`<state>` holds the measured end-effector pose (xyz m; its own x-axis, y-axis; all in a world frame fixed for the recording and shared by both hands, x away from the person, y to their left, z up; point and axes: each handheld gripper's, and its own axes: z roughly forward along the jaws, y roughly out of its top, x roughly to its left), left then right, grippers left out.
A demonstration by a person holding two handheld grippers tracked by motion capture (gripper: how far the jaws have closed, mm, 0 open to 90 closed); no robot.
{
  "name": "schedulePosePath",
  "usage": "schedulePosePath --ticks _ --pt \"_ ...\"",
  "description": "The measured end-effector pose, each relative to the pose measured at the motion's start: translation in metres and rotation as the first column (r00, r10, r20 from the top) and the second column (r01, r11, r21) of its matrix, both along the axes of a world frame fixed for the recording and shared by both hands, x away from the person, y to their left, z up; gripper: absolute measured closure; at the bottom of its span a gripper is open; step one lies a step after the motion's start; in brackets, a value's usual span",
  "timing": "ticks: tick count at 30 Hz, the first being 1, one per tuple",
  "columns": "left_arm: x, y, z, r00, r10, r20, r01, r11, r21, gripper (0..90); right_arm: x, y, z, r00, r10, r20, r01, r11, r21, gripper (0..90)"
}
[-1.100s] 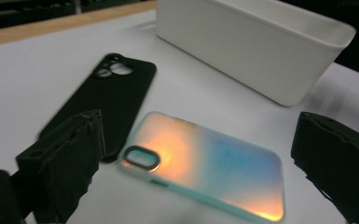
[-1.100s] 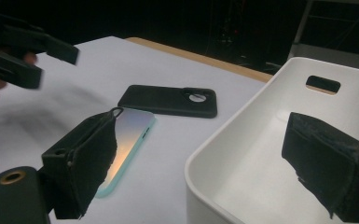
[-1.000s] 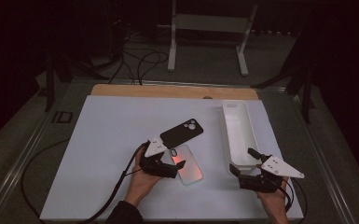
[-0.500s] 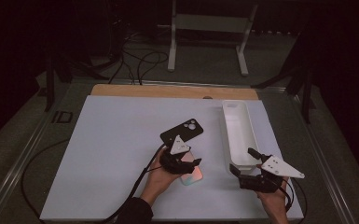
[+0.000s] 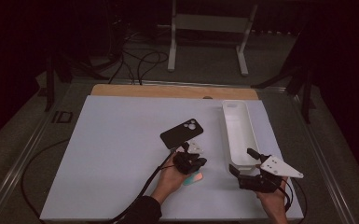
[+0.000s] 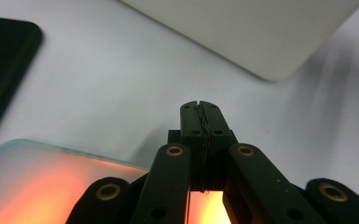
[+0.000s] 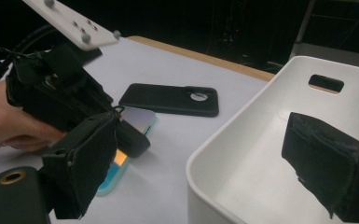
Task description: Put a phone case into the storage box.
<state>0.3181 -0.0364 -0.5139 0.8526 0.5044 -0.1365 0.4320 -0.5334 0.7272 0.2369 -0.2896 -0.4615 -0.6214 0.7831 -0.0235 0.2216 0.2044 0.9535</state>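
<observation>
My left gripper [image 5: 196,161] [image 6: 199,108] hovers low over the near edge of a phone [image 5: 194,178] [image 6: 46,186] whose screen glows orange. Its jaws have just been closing and now meet with nothing between them. A black phone case [image 5: 182,133] [image 6: 2,60] [image 7: 172,100] lies camera side up just beyond. My right gripper [image 5: 242,162] [image 7: 210,172] rests at the near end of a long white tray [image 5: 238,135] [image 7: 242,172], jaws wide open, one jaw outside the wall and one over the inside. The right gripper view also catches the left gripper [image 7: 60,102] and the phone [image 7: 135,123].
The white mat [image 5: 116,154] covers the table, with a wooden strip [image 5: 168,91] along its far edge. A metal stand [image 5: 210,37] and cables sit on the dark floor beyond. A black cable [image 5: 144,191] trails from my left hand toward me.
My left hand has slid to the right and a little down, ending over the glowing phone, and its jaws have gone from wide apart to shut. The right hand has stayed put.
</observation>
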Motion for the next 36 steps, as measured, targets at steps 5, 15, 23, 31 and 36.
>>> schedulePosePath --ticks 5,15,23,31,36 --pt "-0.001 -0.008 -0.008 0.9995 -0.014 -0.028 0.016 0.9982 0.057 90.0 0.000 0.001 -0.001 1.0000 0.002 -0.002 -0.002 1.000 -0.003 9.9" --pt "-0.009 0.002 -0.005 0.9987 -0.016 -0.047 0.020 0.9970 0.075 90.0 -0.001 -0.001 0.000 1.0000 -0.003 0.002 0.003 1.000 0.000 9.9" --pt "-0.034 0.042 -0.002 0.9988 -0.016 -0.046 0.021 0.9935 0.112 89.8 -0.001 0.000 0.000 1.0000 -0.003 0.000 0.003 1.000 -0.001 9.9" --pt "-0.049 0.096 0.001 0.9971 0.068 -0.034 -0.062 0.9868 0.150 89.6 0.000 0.002 0.000 1.0000 -0.002 -0.003 0.002 1.000 -0.005 9.9" --pt "-0.053 0.135 -0.001 0.9854 0.168 -0.029 -0.163 0.9781 0.130 89.4 0.000 0.003 0.000 1.0000 -0.004 -0.002 0.004 1.000 -0.005 9.8"
